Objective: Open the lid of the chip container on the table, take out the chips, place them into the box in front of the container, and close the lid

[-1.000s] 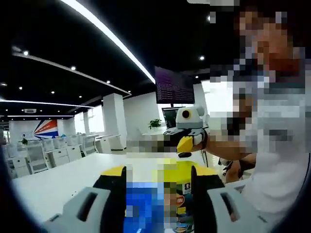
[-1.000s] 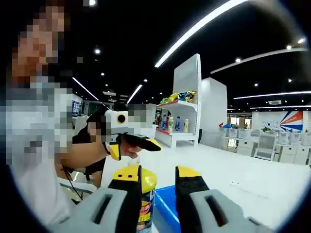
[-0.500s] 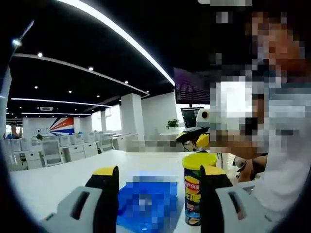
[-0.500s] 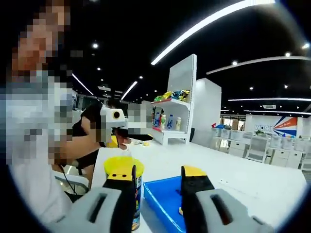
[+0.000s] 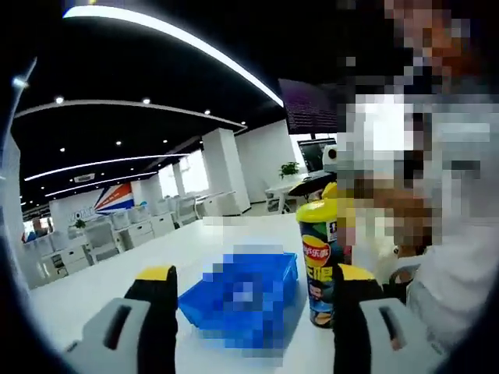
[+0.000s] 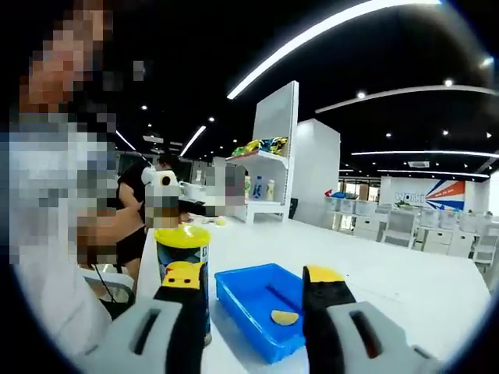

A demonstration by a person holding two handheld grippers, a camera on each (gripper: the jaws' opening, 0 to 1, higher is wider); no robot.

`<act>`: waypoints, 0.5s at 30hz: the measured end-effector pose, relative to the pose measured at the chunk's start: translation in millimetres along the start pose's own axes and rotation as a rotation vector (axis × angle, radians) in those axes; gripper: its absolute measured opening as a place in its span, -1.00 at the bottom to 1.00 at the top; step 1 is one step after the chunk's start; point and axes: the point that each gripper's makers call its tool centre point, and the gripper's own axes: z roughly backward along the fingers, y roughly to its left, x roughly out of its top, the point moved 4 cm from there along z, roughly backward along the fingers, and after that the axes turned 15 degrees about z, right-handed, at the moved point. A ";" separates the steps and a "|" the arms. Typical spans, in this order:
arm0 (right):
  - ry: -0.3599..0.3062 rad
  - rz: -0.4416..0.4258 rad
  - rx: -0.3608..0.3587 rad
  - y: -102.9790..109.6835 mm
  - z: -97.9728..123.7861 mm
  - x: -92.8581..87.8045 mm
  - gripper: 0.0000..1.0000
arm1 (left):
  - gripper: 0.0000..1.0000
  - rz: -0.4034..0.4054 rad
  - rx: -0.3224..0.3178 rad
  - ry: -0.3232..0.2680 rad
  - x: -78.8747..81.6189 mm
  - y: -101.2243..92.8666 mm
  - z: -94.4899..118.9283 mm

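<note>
In the left gripper view the left gripper, grey-bodied with black jaws capped in yellow, rises from the bottom edge with its jaws spread wide and nothing between them; beyond the jaws lies the long white table, and on it the shallow blue plastic box, partly blurred over; just beside the box, towards that view's right, stands the tall dark cylindrical chip container, upright, its yellow lid seated on top; the container and box stand close together, though whether they touch I cannot tell; behind the container a person's forearm and pale shirt are blurred.

In the right gripper view the right gripper likewise comes up from the bottom with its jaws released and wide apart, grasping nothing; the chip container stands upright behind the left-hand jaw, which hides its lower part, and the yellow lid is on it; the blue box sits between the two jaws in the view, resting on the table just beside the container; inside the box, near its nearer end, lies one pale yellow curved chip; farther back stands a white shelving unit holding coloured packets and bottles; rows of white desks and chairs line the far side of the room.
</note>
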 end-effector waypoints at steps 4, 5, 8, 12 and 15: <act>0.036 0.036 -0.024 -1.0 6.4 -9.9 0.14 | 0.64 0.026 0.024 0.018 -13.7 6.8 3.8; 0.045 0.040 -0.034 -3.1 8.6 -13.7 0.14 | 0.63 0.027 0.030 0.023 -15.8 7.9 4.1; 0.056 0.014 -0.051 -8.6 13.6 -22.0 0.14 | 0.63 0.023 0.037 0.030 -21.1 8.8 4.3; 0.065 0.014 -0.044 -4.6 15.6 -30.0 0.24 | 0.62 -0.042 0.091 0.000 -24.5 16.7 5.9; 0.092 0.025 -0.038 -1.8 14.1 -39.8 0.29 | 0.68 -0.017 0.118 0.021 -34.4 23.7 5.1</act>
